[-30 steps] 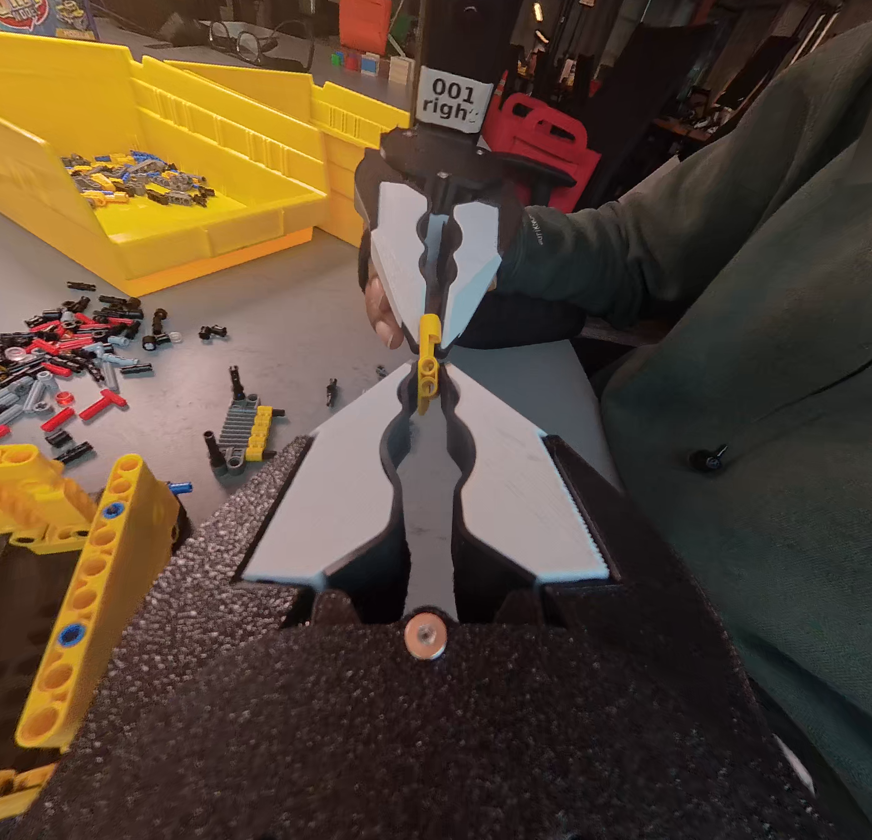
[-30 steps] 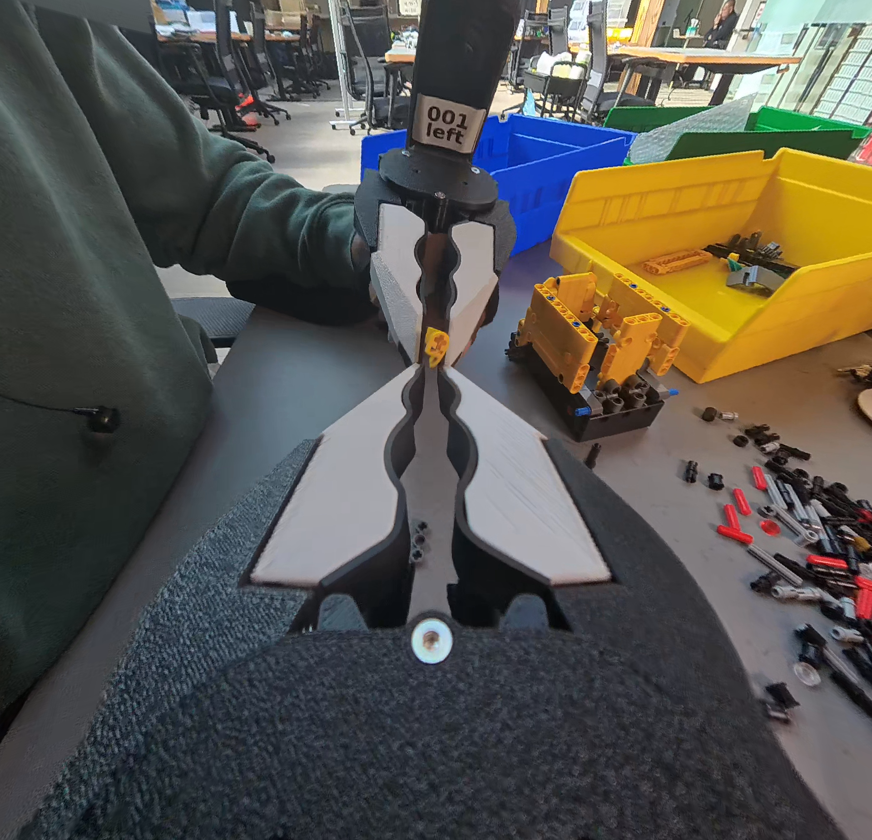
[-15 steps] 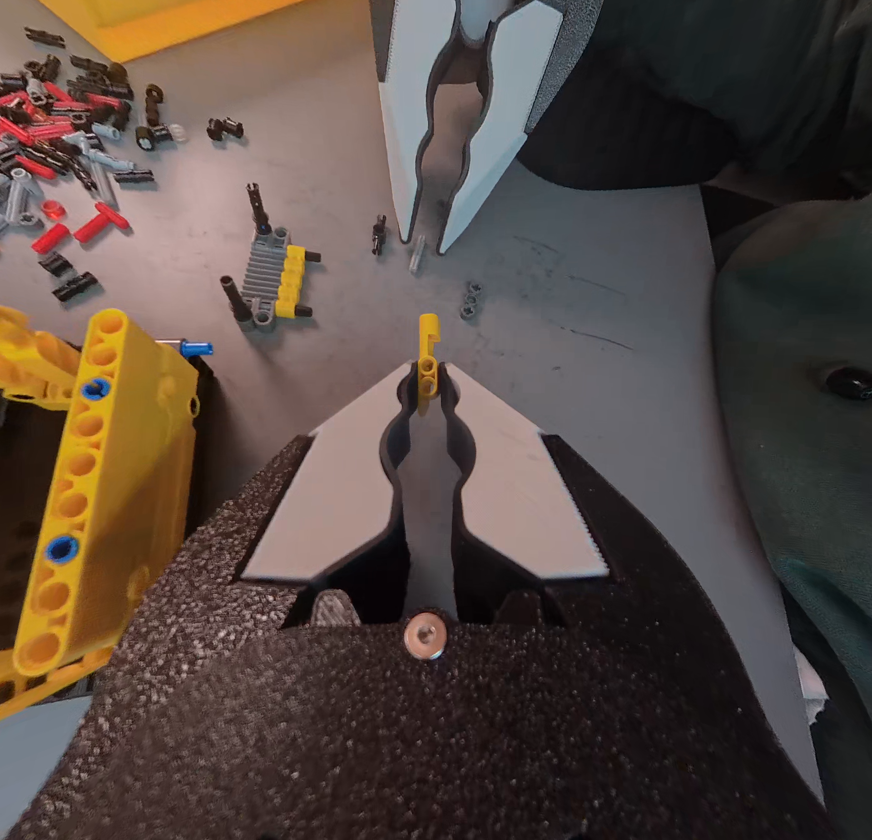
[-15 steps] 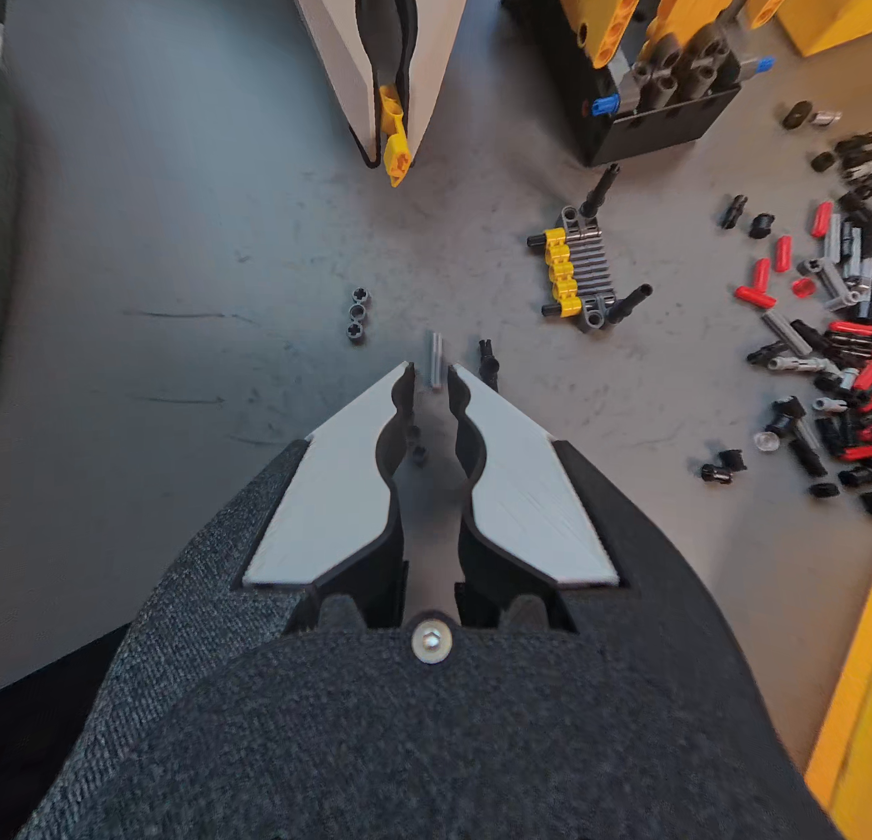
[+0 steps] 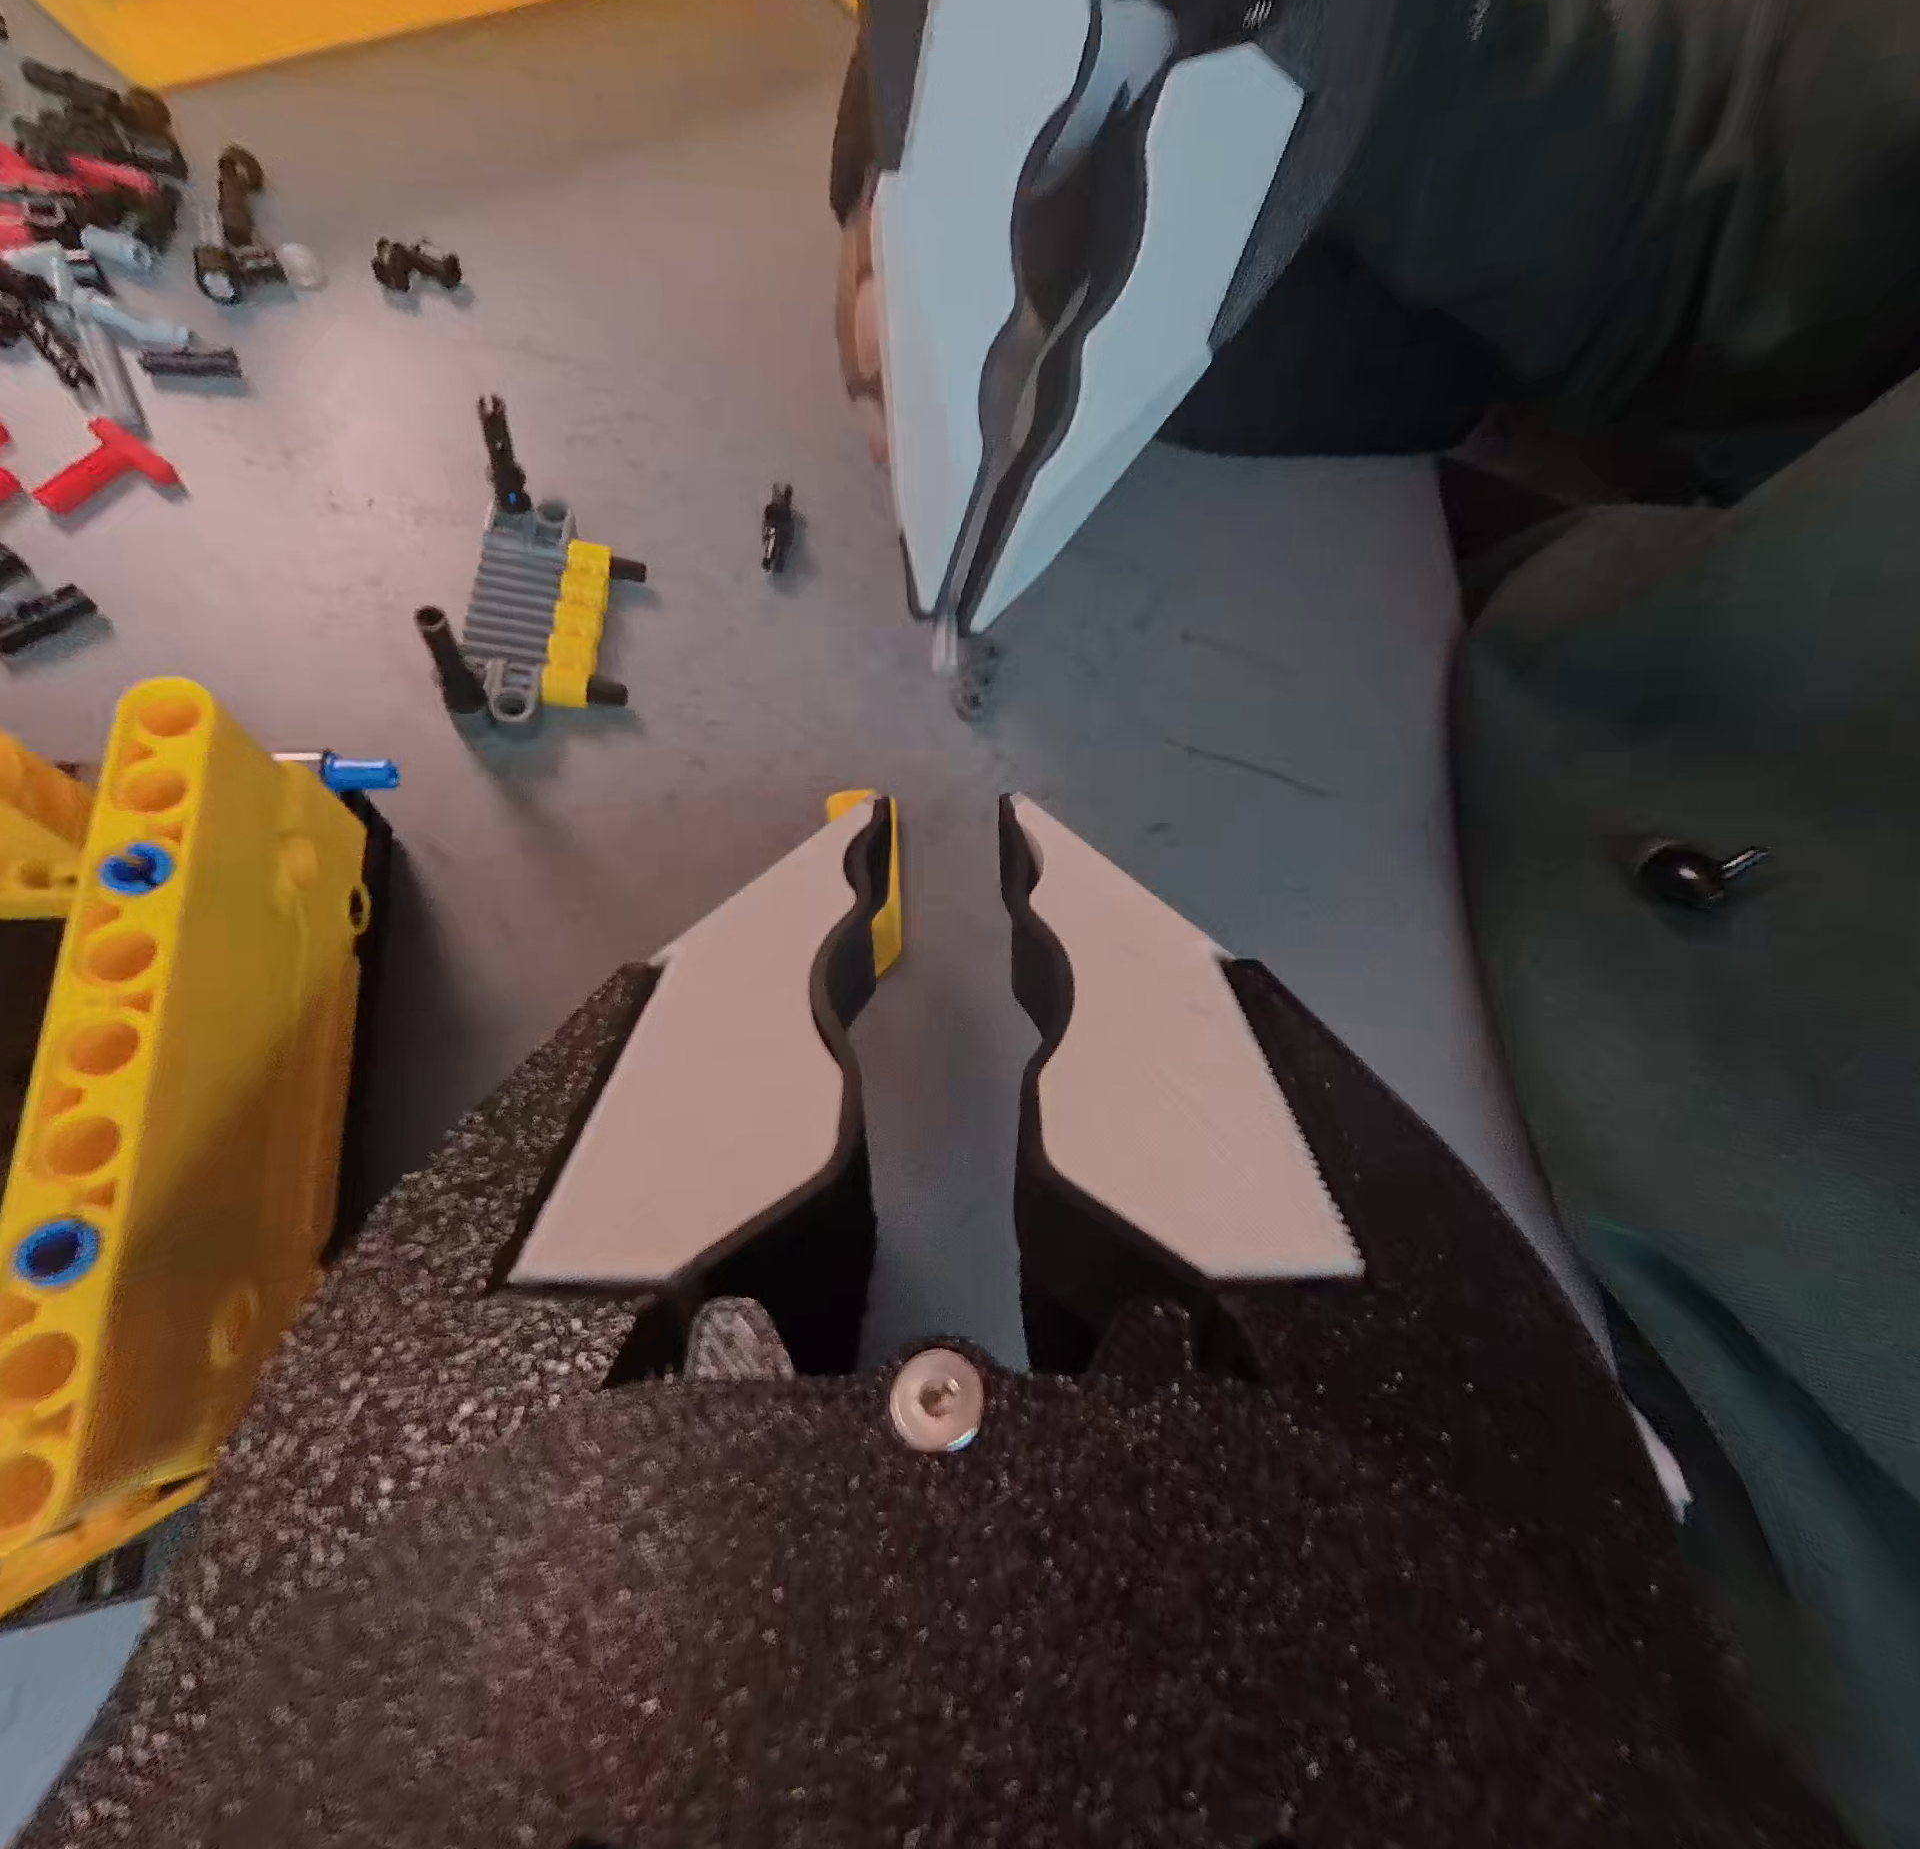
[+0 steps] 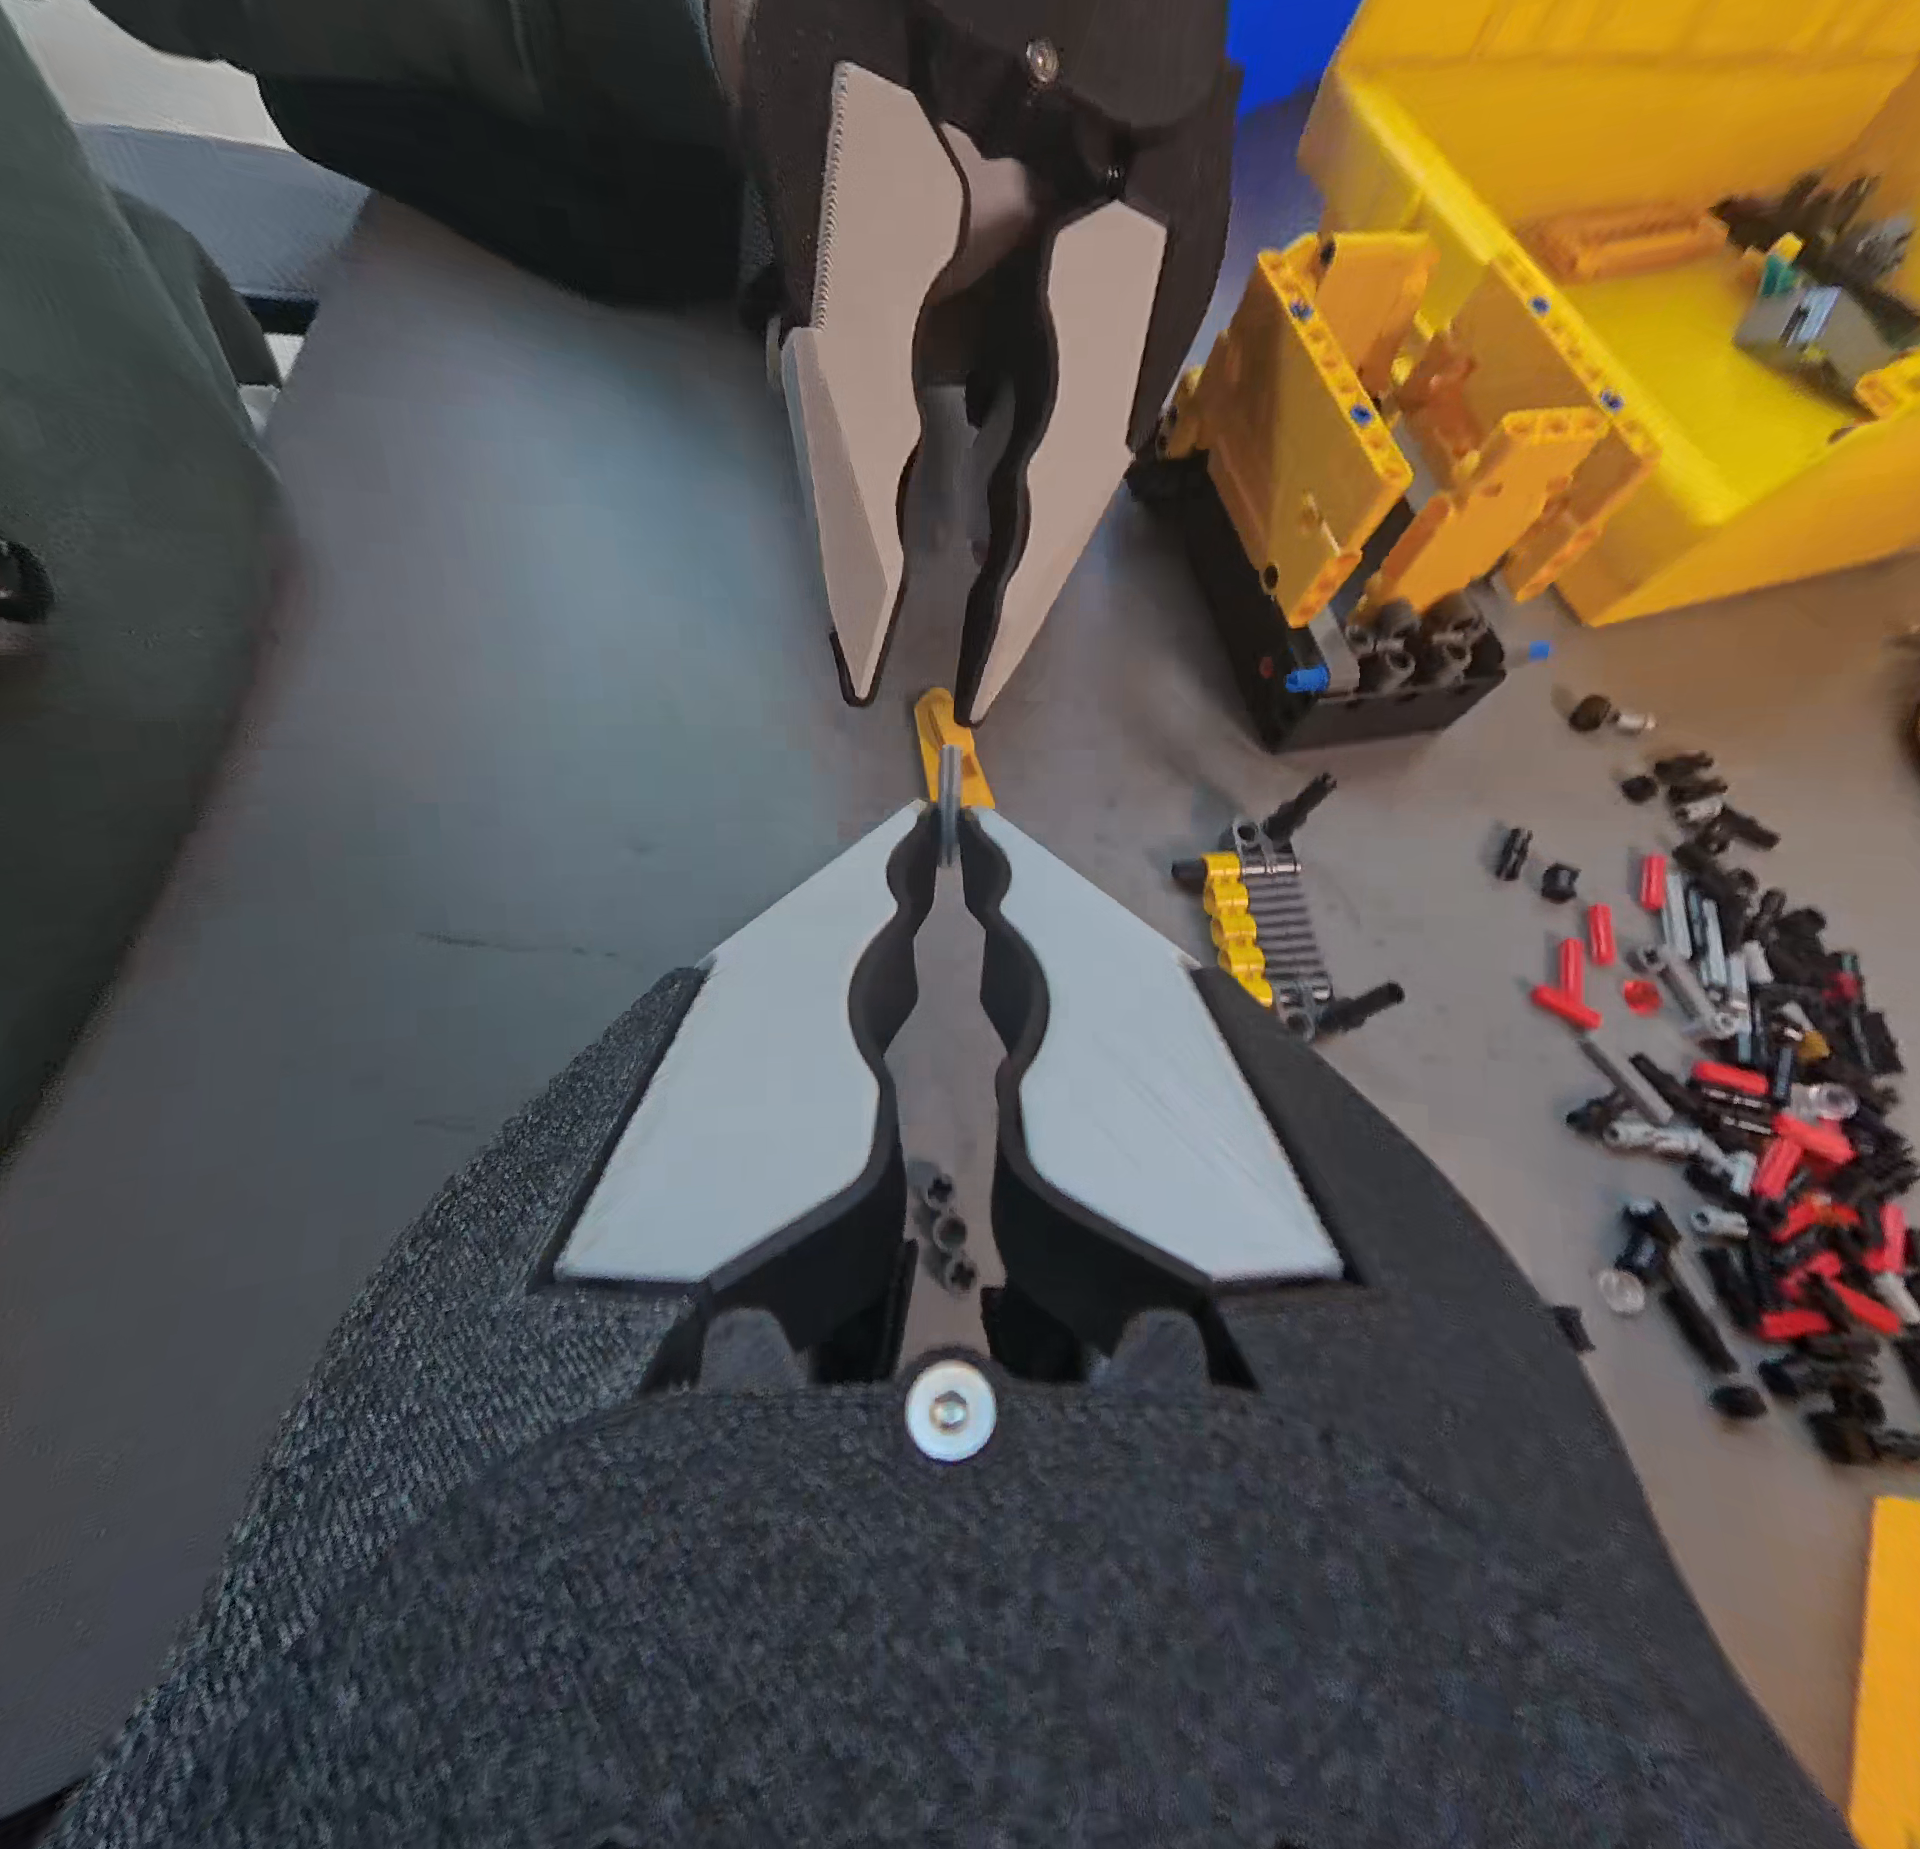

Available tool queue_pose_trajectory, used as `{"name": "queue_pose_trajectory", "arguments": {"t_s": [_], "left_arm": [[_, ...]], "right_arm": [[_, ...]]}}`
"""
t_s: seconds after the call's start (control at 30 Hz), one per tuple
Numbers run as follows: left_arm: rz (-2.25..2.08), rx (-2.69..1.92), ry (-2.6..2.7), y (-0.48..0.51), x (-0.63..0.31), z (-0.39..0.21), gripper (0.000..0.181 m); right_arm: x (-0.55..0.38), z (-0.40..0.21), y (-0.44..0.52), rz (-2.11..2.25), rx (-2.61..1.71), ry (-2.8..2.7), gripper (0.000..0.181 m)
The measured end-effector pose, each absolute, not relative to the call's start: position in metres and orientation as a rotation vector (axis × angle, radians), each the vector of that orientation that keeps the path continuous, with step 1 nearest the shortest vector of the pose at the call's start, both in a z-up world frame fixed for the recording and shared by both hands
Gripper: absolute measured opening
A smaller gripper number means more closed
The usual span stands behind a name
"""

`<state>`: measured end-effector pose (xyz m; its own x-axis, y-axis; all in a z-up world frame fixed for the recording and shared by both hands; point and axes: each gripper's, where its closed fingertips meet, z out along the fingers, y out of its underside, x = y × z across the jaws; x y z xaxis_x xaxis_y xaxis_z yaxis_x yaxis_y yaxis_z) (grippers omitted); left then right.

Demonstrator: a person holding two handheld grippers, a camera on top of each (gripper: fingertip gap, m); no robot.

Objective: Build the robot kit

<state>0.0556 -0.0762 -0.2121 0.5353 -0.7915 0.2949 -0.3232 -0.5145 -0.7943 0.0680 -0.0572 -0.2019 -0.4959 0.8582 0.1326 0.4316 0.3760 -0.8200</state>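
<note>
Left tongs: the left tongs (image 5: pixel 945 812) are wide apart, tips low over the grey tabletop (image 5: pixel 675 241), gripping nothing.
Yellow piece: a small yellow piece (image 5: pixel 871 864) lies right against the inner edge of the left-hand finger of the left tongs. The other finger is clear of it, so it is loose. In the right wrist view it seems to rest on the tabletop.
Right tongs: the right tongs (image 6: pixel 945 810) are pressed together on a thin grey pin (image 6: pixel 951 776), which pokes out past their tips.
Meeting point: the two pairs of tongs face each other tip to tip and close. The pin's free end points at the yellow piece, which sits just ahead of the right tongs. Whether pin and piece touch, I cannot tell.
Under the right tongs: a tiny grey three-hole link (image 6: pixel 940 1228) lies on the tabletop, seen through the gap between the fingers.
Left of the left tongs: nearby are a ribbed grey block with a yellow strip (image 5: pixel 535 604) and a small black peg (image 5: pixel 777 537). Closer in on that side stands a big yellow holed frame (image 5: pixel 156 1072).
Right of the right tongs: there's a scatter of red and black small parts (image 6: pixel 1787 1124). A yellow bin (image 6: pixel 1662 241) sits farther ahead.
Behind the tips: a dark green sleeve (image 5: pixel 1662 189) runs along beyond the right tongs.
</note>
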Motion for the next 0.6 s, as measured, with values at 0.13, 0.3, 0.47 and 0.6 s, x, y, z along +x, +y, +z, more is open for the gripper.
{"name": "queue_pose_trajectory", "arguments": {"t_s": [0.13, 0.3, 0.47, 0.6], "left_arm": [[-0.906, -1.984, 0.893, -0.077, 0.063, -0.194, 0.013], [-0.897, -1.964, 0.897, -0.077, 0.063, -0.193, 0.004], [-0.934, -1.961, 0.878, -0.078, 0.064, -0.191, 0.003], [-1.067, -1.920, 0.779, -0.076, 0.062, -0.178, 0.003]], "right_arm": [[0.058, -0.192, -0.070, 1.000, -1.023, -2.041, 0.003], [0.058, -0.190, -0.074, 1.007, -1.012, -2.037, 0.003], [0.059, -0.189, -0.075, 1.008, -1.003, -2.031, 0.003], [0.057, -0.175, -0.074, 1.064, -0.974, -1.941, 0.004]]}}
